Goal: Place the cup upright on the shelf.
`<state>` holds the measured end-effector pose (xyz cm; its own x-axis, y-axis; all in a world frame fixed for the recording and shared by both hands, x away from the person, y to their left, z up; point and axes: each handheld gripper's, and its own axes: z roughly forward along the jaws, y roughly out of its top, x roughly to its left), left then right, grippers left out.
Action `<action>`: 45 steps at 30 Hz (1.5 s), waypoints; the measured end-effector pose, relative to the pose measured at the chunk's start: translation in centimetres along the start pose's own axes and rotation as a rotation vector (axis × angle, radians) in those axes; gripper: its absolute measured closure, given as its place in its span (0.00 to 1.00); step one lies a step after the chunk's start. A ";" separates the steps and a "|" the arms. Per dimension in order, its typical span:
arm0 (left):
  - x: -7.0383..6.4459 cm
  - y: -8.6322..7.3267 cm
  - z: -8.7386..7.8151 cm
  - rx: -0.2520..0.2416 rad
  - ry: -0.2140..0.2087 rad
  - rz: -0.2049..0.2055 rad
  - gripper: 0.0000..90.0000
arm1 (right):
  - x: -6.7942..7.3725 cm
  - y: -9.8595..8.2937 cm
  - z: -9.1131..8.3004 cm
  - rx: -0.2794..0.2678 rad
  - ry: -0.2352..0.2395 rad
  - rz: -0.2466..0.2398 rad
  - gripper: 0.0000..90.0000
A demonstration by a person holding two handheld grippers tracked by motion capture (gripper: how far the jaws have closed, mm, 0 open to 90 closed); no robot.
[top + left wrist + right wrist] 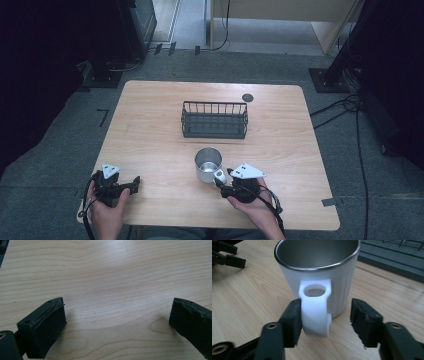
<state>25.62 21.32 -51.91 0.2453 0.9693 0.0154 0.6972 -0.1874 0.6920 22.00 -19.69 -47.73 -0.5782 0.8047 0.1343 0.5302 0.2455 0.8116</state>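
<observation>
A white mug (208, 164) with a steel inside stands upright on the wooden table (150, 130), near its front middle. In the right gripper view the mug (319, 270) is close, and its handle (315, 310) points at me. My right gripper (325, 315) is open around that handle: the left jaw touches it and the right jaw stands a gap away. From above, the right gripper (220, 180) sits just in front of the mug. Over bare wood at the front left, my left gripper (134, 184) is open with nothing between its jaws (117, 320).
A dark wire basket (214, 107) stands empty behind the mug, at the table's middle; its base shows as a dark band (392, 260). A small black disc (247, 97) lies near the far edge. Cables and stands cover the floor beyond.
</observation>
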 end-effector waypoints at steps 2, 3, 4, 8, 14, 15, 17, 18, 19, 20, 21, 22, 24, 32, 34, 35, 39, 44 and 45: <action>0.0 0.0 0.0 0.000 0.000 0.000 0.01 | -0.2 0.0 -0.1 0.002 0.001 0.001 0.52; 0.0 0.0 0.0 0.000 0.000 0.000 0.01 | -0.4 0.0 -0.1 0.002 -0.007 0.006 0.53; 0.0 0.0 0.0 0.000 0.000 0.000 0.01 | -0.5 -0.1 -0.2 -0.001 -0.017 0.008 0.55; 0.0 0.0 0.0 0.000 0.000 0.000 0.01 | -1.0 -0.2 -0.5 -0.021 -0.084 0.009 0.62; 0.0 0.0 0.0 0.000 0.000 0.000 0.01 | -1.6 -0.3 -0.5 -0.037 -0.067 -0.003 0.72; 0.0 0.0 0.0 0.000 0.000 0.000 0.01 | -1.7 -0.3 -0.4 -0.038 -0.060 -0.009 0.72; 0.0 0.0 0.0 0.000 0.000 0.000 0.01 | -1.7 -0.2 -0.3 -0.039 -0.052 -0.013 0.71; 0.0 0.0 0.0 0.000 0.000 0.000 0.01 | -1.7 -0.1 -0.2 -0.037 -0.031 -0.012 0.68; 0.0 0.0 0.0 0.000 0.000 0.000 0.01 | -1.8 -0.1 -0.1 -0.036 -0.025 -0.019 0.67; 0.0 0.0 0.0 0.000 0.000 0.000 0.01 | -1.8 -0.1 -0.1 -0.036 -0.025 -0.019 0.67; 0.0 0.0 0.0 0.000 0.000 0.000 0.01 | -1.6 0.0 0.1 -0.029 -0.010 -0.029 0.66; 0.0 0.0 0.0 0.000 0.000 0.000 0.01 | -1.6 0.0 0.1 -0.029 -0.010 -0.029 0.66; 0.0 0.0 0.0 0.000 0.000 0.000 0.01 | -1.4 0.1 0.2 -0.026 0.009 -0.037 0.67; 0.0 0.0 0.0 0.000 0.000 0.000 0.01 | -0.5 0.3 0.5 -0.007 0.115 -0.049 0.72; 0.0 0.0 0.0 0.000 0.000 0.000 0.01 | -0.2 0.5 0.8 -0.010 0.114 -0.049 0.69; 0.0 0.0 0.0 0.000 0.000 0.000 0.01 | -0.1 0.6 1.0 -0.006 0.109 -0.046 0.71; 0.0 0.0 0.0 0.000 0.000 0.001 0.01 | 0.2 0.9 1.5 -0.002 0.082 -0.053 0.79; 0.0 0.0 0.0 0.000 0.000 0.001 0.01 | 0.1 0.9 1.4 -0.023 0.070 -0.079 0.80; 0.0 0.0 0.0 0.000 0.000 0.000 0.01 | -0.1 0.9 1.3 -0.034 0.075 -0.083 0.80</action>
<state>25.62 21.32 -51.91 0.2452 0.9693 0.0159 0.6972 -0.1877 0.6919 23.40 -18.83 -47.74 -0.6651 0.7390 0.1069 0.4576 0.2904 0.8404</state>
